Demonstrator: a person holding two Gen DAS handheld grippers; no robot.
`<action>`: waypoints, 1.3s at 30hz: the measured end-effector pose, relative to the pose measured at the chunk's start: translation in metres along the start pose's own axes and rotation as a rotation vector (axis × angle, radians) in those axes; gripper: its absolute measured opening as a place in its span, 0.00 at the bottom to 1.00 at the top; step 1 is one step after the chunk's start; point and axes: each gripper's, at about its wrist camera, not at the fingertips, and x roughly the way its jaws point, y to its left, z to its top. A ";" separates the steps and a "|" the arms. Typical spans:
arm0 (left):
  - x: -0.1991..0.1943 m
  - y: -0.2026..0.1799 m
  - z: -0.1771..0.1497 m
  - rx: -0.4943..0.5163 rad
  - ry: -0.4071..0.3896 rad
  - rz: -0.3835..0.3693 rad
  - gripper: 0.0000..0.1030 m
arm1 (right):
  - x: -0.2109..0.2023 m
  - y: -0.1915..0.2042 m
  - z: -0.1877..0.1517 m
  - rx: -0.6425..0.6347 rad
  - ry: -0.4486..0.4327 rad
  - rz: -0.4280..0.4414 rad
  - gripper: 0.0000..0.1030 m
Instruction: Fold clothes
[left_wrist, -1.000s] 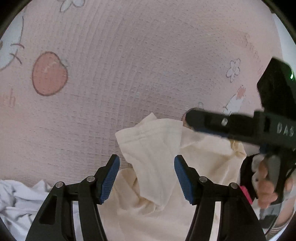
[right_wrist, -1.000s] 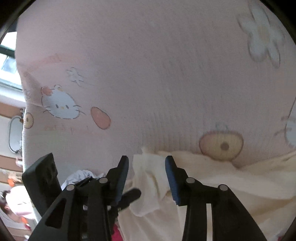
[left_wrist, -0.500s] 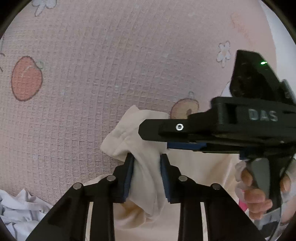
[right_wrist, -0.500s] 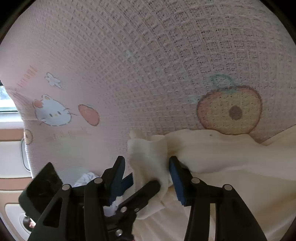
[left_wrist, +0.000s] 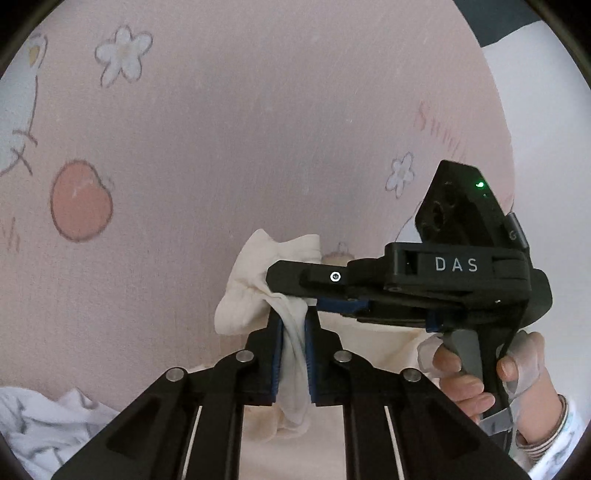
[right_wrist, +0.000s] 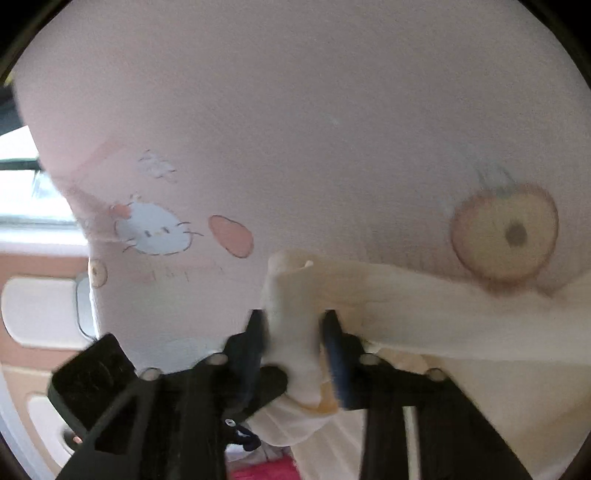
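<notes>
A cream garment (left_wrist: 258, 266) lies on a pink blanket (left_wrist: 258, 129) printed with cartoon cats, fruit and flowers. My left gripper (left_wrist: 293, 325) is shut on a bunched corner of it, and the cloth hangs down between the blue pads. My right gripper (left_wrist: 295, 291) reaches in from the right, just above the left one, and pinches the same corner. In the right wrist view the right gripper (right_wrist: 295, 328) holds a thick fold of the cream garment (right_wrist: 406, 295), which stretches away to the right. The picture there is blurred.
A crumpled white garment (left_wrist: 40, 424) lies at the lower left of the blanket. A person's hand (left_wrist: 461, 373) grips the right gripper's handle. The blanket's left edge and a pale wall panel (right_wrist: 37, 314) show in the right wrist view.
Both grippers went from open around the cream corner to shut on it. The corner has been pulled up off the blanket, and the right gripper now sits right above the left.
</notes>
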 end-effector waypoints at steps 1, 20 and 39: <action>-0.005 0.000 0.003 0.005 -0.011 0.001 0.09 | -0.002 0.006 0.002 -0.013 -0.010 -0.004 0.24; -0.047 -0.035 0.080 0.316 -0.188 0.291 0.09 | -0.022 0.091 0.057 -0.122 -0.234 -0.025 0.10; -0.061 0.064 0.043 0.001 -0.172 0.453 0.67 | -0.031 0.089 0.053 -0.184 -0.295 -0.090 0.70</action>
